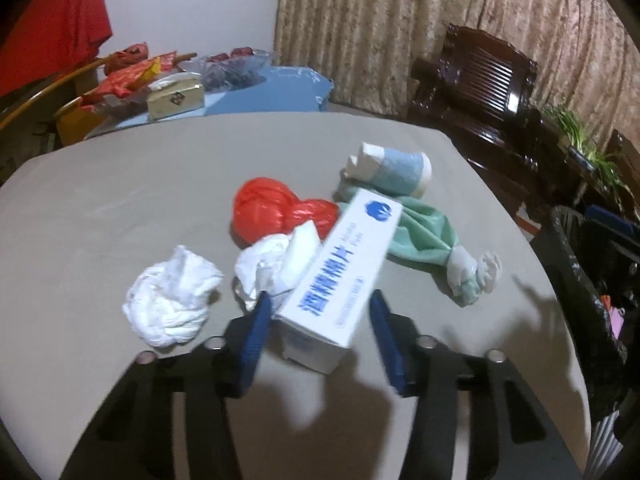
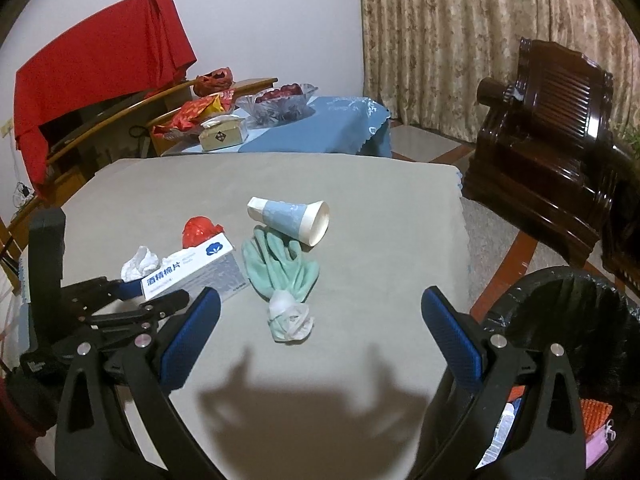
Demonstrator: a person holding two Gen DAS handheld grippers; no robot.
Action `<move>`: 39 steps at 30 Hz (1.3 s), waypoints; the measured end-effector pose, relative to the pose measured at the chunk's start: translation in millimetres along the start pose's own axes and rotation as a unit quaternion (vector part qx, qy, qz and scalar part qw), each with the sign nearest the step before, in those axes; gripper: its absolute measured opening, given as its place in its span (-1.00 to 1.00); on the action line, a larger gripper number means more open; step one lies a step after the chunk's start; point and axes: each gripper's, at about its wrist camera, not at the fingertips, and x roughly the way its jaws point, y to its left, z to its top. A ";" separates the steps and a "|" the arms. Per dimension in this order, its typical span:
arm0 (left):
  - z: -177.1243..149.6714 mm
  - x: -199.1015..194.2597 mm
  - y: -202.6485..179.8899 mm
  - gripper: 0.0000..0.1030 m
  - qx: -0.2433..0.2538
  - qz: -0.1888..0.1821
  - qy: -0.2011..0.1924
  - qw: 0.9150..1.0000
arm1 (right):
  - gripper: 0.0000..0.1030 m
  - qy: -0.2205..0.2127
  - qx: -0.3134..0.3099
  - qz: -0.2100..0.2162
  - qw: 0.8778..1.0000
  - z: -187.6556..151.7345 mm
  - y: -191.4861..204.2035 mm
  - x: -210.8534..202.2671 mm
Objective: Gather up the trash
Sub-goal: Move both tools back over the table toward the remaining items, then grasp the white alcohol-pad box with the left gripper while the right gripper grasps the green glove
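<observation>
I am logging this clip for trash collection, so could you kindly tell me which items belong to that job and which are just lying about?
Job items: white box between the left gripper's fingers, crumpled tissue, red plastic bag, green glove, paper cup, black-lined bin.

Just lying about: tissue box, glass bowl, snack packets, wooden chair.

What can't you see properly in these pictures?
- Trash bin: right wrist view, cut off by the edge and the right gripper.
- Red bag: right wrist view, partly behind the white box.
- Box's small print: left wrist view, blurred.
</observation>
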 end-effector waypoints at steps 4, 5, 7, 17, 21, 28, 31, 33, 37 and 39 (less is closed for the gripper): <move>-0.7 -2.4 -4.3 -0.25 -0.013 -0.002 0.008 1.000 | 0.90 0.001 0.000 0.000 1.000 -1.0 -1.1 1.5; -1.4 -4.6 -6.2 -0.26 -0.019 -0.001 0.010 1.000 | 0.90 0.001 -0.001 -0.001 1.000 -0.8 -1.0 1.5; -3.6 -9.3 -10.6 -0.27 -0.024 -0.003 0.010 1.000 | 0.90 0.002 -0.002 -0.002 1.000 -1.8 -2.7 2.2; 5.7 10.8 -22.6 -0.08 -0.034 -0.022 0.031 0.999 | 0.90 0.001 0.003 -0.010 1.000 -2.2 -11.4 -1.3; 5.5 15.1 -27.7 -0.34 -0.030 -0.019 0.034 0.999 | 0.90 -0.002 0.007 -0.013 1.000 -1.6 -14.3 -4.8; 3.4 -19.5 -30.5 -0.36 -0.029 -0.015 -0.008 0.999 | 0.90 -0.008 0.006 -0.010 1.000 1.1 -14.2 -5.7; 7.1 -37.3 -21.9 -0.36 -0.041 -0.011 -0.027 0.999 | 0.90 -0.011 0.002 -0.006 1.000 3.0 -10.0 -3.3; 10.0 -43.0 -17.0 -0.36 -0.042 -0.003 -0.033 0.999 | 0.90 -0.011 0.001 -0.002 1.000 4.2 -6.4 -0.3; 12.3 -45.5 -0.7 -0.36 -0.052 0.013 -0.034 0.998 | 0.90 -0.008 -0.004 0.009 1.000 7.7 5.5 11.4; 11.8 -44.6 3.3 -0.36 -0.055 0.016 -0.032 0.998 | 0.89 -0.004 -0.008 0.010 1.000 8.2 12.4 21.3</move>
